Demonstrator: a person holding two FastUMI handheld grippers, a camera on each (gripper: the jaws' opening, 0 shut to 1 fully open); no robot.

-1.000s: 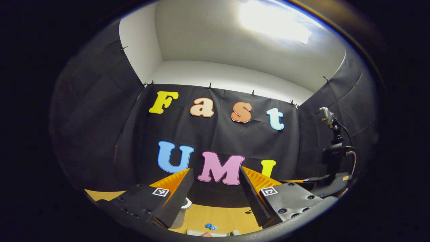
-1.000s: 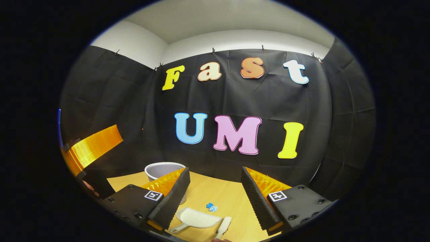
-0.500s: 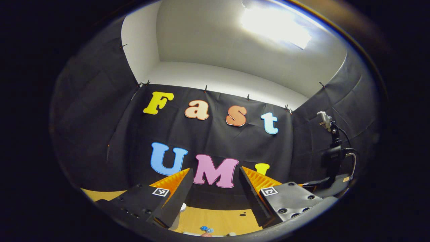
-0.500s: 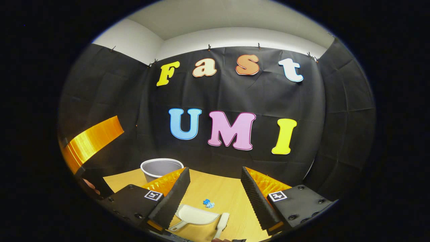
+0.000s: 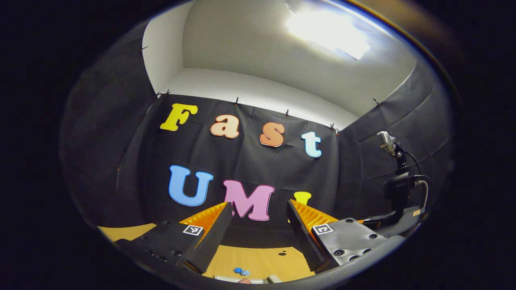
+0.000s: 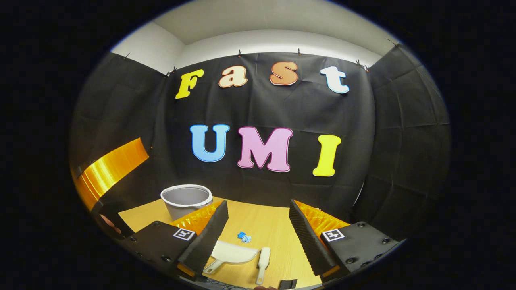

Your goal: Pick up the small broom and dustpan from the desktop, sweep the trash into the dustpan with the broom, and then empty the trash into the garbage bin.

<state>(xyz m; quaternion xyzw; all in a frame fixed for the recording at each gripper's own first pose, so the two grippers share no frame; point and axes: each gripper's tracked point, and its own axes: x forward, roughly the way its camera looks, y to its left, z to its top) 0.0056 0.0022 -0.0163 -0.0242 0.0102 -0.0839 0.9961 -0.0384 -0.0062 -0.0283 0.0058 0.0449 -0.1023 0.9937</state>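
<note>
Opening stage of the sweeping task, before any pick-up. The right tool (image 6: pixel 258 225) hangs above the wooden surface (image 6: pixel 278 229) with its two foam-lined jaws spread wide and nothing between them; the left tool (image 5: pixel 258 225) is likewise wide open and empty, tilted more toward the booth wall. The white dustpan (image 6: pixel 234 253) lies flat on the surface with its handle toward the camera, the small white broom (image 6: pixel 262 262) just beside it on its right, apart from it, handle also near. The blue scrap of trash (image 6: pixel 243 237) rests just beyond the pan's mouth; the grey garbage bin (image 6: pixel 186 200) stands upright farther back and to the left. In the left gripper view the same trash (image 5: pixel 239 271) appears at the lower edge. Judgement: the step in hand is the approach; each tool should descend over one handle, jaws astride it and square to its length, closing only when the handle sits well between the pads, since both handles are thin and lie flat. The surface is pale wood, bounded by black cloth walls under a white ceiling with a bright lamp (image 5: pixel 326 32); a camera mount (image 5: pixel 397 177) stands at the right.
</note>
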